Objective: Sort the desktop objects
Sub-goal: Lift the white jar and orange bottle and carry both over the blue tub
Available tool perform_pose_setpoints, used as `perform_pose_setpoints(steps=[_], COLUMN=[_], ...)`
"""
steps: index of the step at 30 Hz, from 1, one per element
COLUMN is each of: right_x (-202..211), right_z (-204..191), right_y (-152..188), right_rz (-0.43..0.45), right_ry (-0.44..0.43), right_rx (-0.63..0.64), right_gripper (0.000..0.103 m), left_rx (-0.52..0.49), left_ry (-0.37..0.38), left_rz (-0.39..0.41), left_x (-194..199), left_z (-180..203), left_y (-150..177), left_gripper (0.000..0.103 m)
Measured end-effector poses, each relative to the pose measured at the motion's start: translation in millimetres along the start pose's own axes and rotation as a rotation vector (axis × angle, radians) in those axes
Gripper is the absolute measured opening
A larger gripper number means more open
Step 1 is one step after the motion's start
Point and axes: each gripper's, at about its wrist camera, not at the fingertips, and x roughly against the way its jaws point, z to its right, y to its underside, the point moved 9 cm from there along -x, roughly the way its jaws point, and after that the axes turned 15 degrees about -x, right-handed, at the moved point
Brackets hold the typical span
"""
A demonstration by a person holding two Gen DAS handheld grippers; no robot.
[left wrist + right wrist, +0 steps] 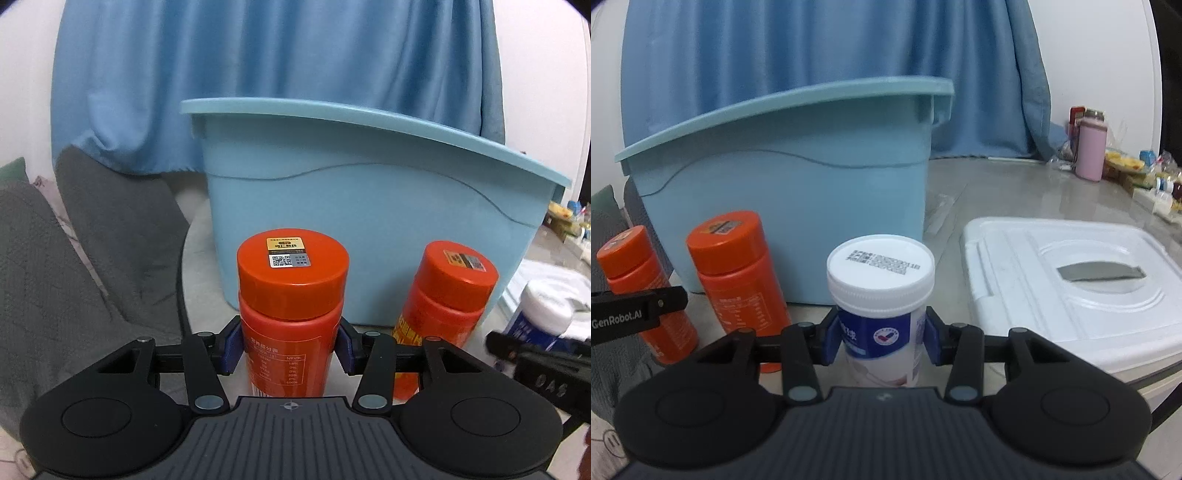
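1. Sorting looks early: no bottle is seen in the tub (pixel 369 206), whose inside is hidden.
2. The left hand-held gripper (pixel 290 349) pinches an orange bottle (pixel 291 317), upright just before the tub.
3. The right hand-held gripper (pixel 882 341) pinches the white bottle (pixel 881 295).
4. Count: two orange bottles, the second (pixel 448 317) right of the left gripper; one white bottle; one tub; one white lid (pixel 1071 288).

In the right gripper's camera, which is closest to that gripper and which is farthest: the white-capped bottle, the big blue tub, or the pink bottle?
1. The white-capped blue-labelled bottle, right between the right gripper pads.
2. The big light-blue plastic tub, just behind it, towards the left.
3. The pink bottle, far back on the right of the table.
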Motion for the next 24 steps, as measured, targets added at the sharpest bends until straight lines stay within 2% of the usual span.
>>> perform_pose_setpoints(steps=[12,18,24], right_x=[48.5,73.5,102.2], right_z=[-18.0,-30.5,-38.8], right_y=[-9.7,-16.6,-34.4], right_rz=[-0.039,-0.047,-0.017], right_ry=[0.004,-0.017,-0.030], right_rx=[0.029,0.030,0.050], right_gripper=[0.045,0.045,0.045], left_rx=[0.023,0.000,0.023], left_ry=[-0.001,-0.009,-0.005], left_rz=[-0.058,-0.057,-0.036], left_x=[57.7,90.3,115.7], left_z=[-6.6,-12.9,-19.9], left_y=[-3.7,-11.5,-33.7], left_gripper=[0.050,0.050,0.050])
